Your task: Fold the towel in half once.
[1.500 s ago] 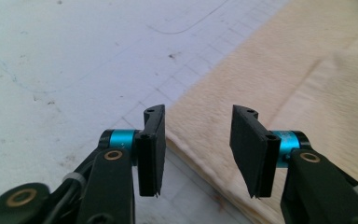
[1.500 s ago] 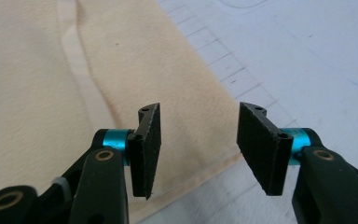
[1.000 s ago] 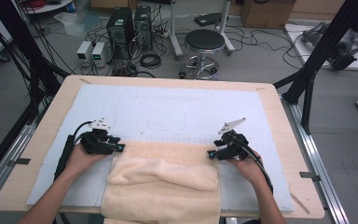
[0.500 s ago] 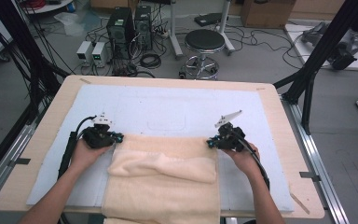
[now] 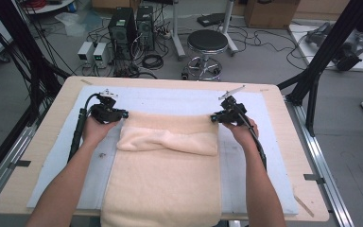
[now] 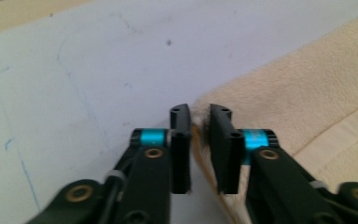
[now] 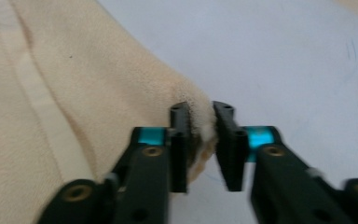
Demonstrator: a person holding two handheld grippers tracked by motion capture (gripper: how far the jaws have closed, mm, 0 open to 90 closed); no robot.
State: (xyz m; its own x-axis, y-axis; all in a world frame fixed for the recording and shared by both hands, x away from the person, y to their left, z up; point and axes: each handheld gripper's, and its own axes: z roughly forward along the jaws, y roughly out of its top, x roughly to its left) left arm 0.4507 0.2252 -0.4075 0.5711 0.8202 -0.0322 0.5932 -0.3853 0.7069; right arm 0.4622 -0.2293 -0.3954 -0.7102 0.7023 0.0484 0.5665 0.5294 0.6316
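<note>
A cream towel (image 5: 165, 175) lies on the white mat (image 5: 179, 100), its near end hanging over the table's front edge. A fold (image 5: 170, 139) runs across it close to its far edge. My left gripper (image 5: 123, 114) is shut on the towel's far left corner (image 6: 204, 122), which sits between its jaws in the left gripper view. At the other side my right gripper (image 5: 213, 118) is shut on the far right corner (image 7: 199, 122). Both hands hold the far edge stretched between them, low over the mat.
The wooden table (image 5: 47, 123) has bare mat beyond the towel and on both sides. Past the table's far edge stand a round stool (image 5: 207, 41) and computer boxes (image 5: 131, 23) on the floor. Black frame posts (image 5: 321, 61) rise at the right and left.
Both grippers have moved away from the person toward the far side of the mat. They have drawn the towel's edge with them, so more of the towel lies spread out.
</note>
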